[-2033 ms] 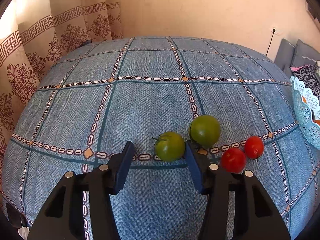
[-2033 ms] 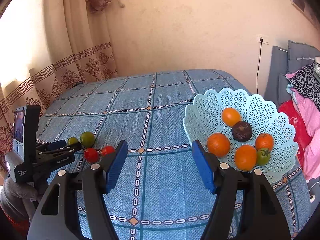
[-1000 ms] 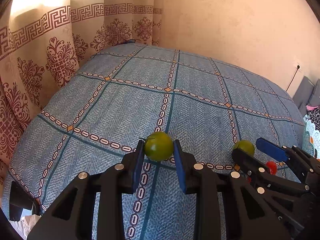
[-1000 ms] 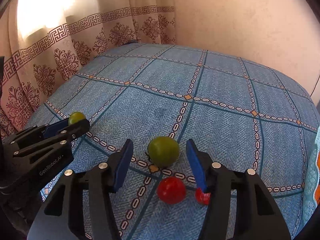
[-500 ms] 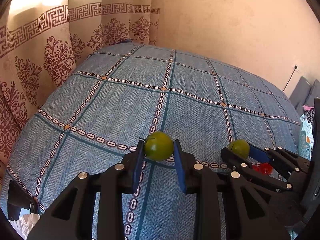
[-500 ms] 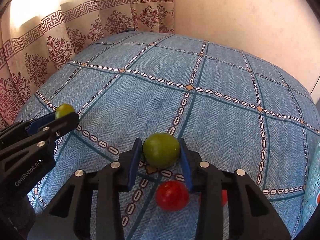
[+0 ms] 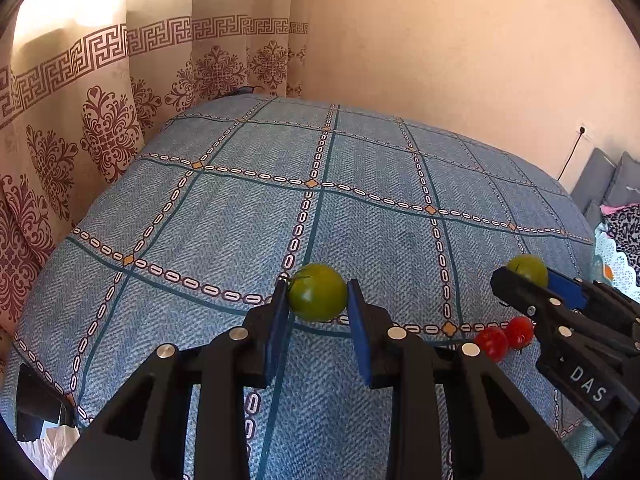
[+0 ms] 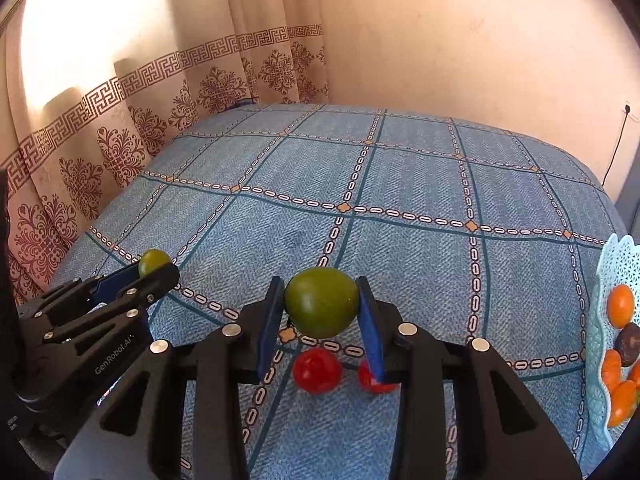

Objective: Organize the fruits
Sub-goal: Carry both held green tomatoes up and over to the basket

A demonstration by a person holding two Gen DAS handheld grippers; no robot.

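While the left gripper (image 7: 318, 312) clamps one green tomato (image 7: 317, 292) between its blue pads, the right gripper (image 8: 320, 320) pinches a second green tomato (image 8: 321, 307), both raised above the blue patterned bedspread (image 8: 400, 208). Two red tomatoes (image 8: 317, 370) lie on the cloth just beneath. At the right edge, a light blue lattice basket (image 8: 600, 320) holds oranges (image 8: 620, 306) and a dark fruit (image 8: 628, 343)

Both grippers (image 7: 318, 306) (image 8: 320, 306) clamped (side by side)
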